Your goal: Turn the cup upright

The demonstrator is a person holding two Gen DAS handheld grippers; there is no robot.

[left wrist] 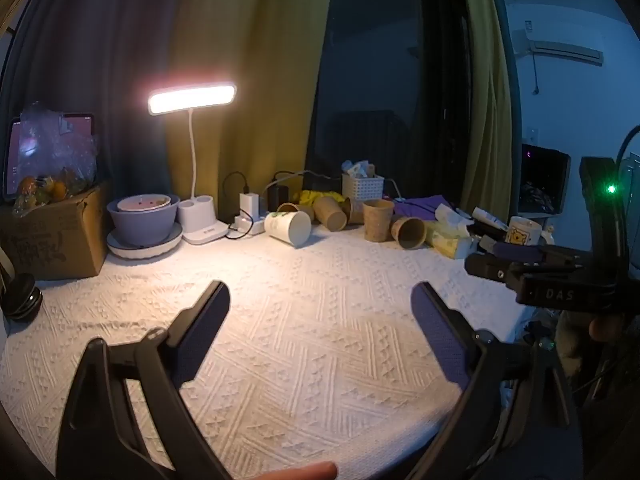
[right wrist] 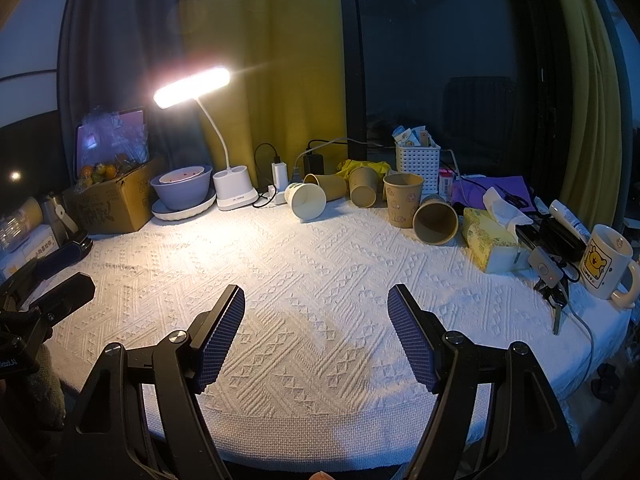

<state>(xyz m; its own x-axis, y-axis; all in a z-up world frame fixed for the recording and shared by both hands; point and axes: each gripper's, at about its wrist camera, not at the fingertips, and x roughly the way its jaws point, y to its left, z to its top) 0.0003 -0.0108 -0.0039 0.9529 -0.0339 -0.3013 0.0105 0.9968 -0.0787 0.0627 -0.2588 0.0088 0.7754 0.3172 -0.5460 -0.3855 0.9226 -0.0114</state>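
Note:
A white paper cup (left wrist: 289, 226) (right wrist: 307, 201) lies on its side at the back of the table, mouth toward me. Brown paper cups lie tipped beside it (left wrist: 330, 213) (right wrist: 326, 186) (right wrist: 363, 192), and another (left wrist: 409, 232) (right wrist: 435, 223) lies further right. One brown cup (left wrist: 377, 219) (right wrist: 402, 204) stands upright. My left gripper (left wrist: 320, 300) is open and empty over the white textured cloth (left wrist: 304, 344), well short of the cups. My right gripper (right wrist: 316, 304) is open and empty too; it shows in the left wrist view (left wrist: 520, 264) at the right edge.
A lit desk lamp (right wrist: 234, 194), a bowl on a plate (right wrist: 182, 192), a cardboard box of fruit (right wrist: 116, 196), chargers and cables, a white basket (right wrist: 418, 166), a tissue box (right wrist: 492, 244) and a cartoon mug (right wrist: 608, 264) line the back and right. Curtains and a dark window stand behind.

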